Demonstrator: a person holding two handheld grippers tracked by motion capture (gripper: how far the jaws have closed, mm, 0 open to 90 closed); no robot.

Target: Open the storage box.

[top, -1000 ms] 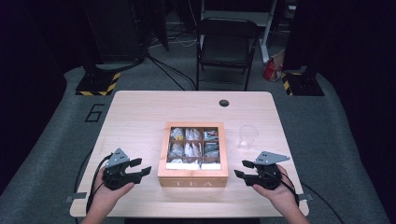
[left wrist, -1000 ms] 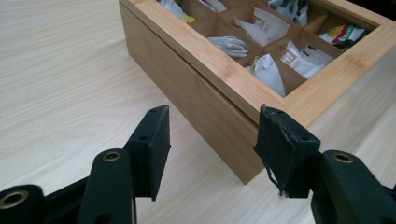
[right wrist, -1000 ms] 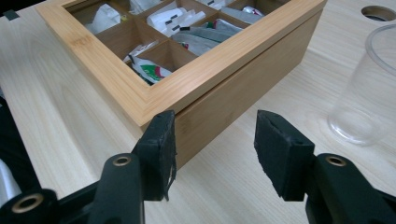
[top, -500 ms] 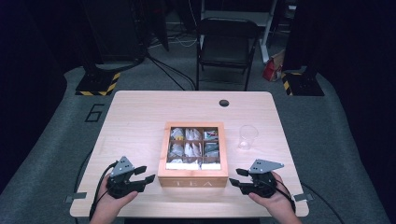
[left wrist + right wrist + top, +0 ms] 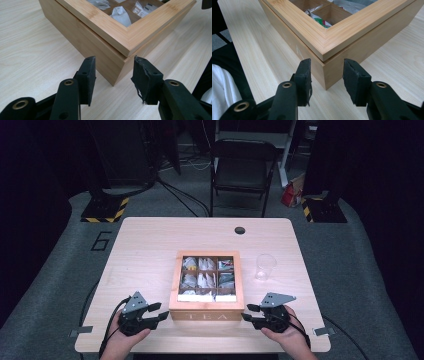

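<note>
We are holding the left tool (image 5: 156,312) low on the counter (image 5: 145,250), its jaws standing apart and aimed at the near left corner of the tea box (image 5: 206,307), seemingly so the lid seam sits within reach. The box is sitting mid-counter, near the front edge, lid down over its compartments of tea bags (image 5: 200,280). We are mirroring this with the right tool (image 5: 250,312), jaws also apart at the near right corner. A clear cup (image 5: 264,266) is standing just beyond, limiting room there; the left side is lying open.

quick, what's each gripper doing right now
Left gripper: open, holding nothing, at the tea box corner.
Right gripper: open, holding nothing.
</note>
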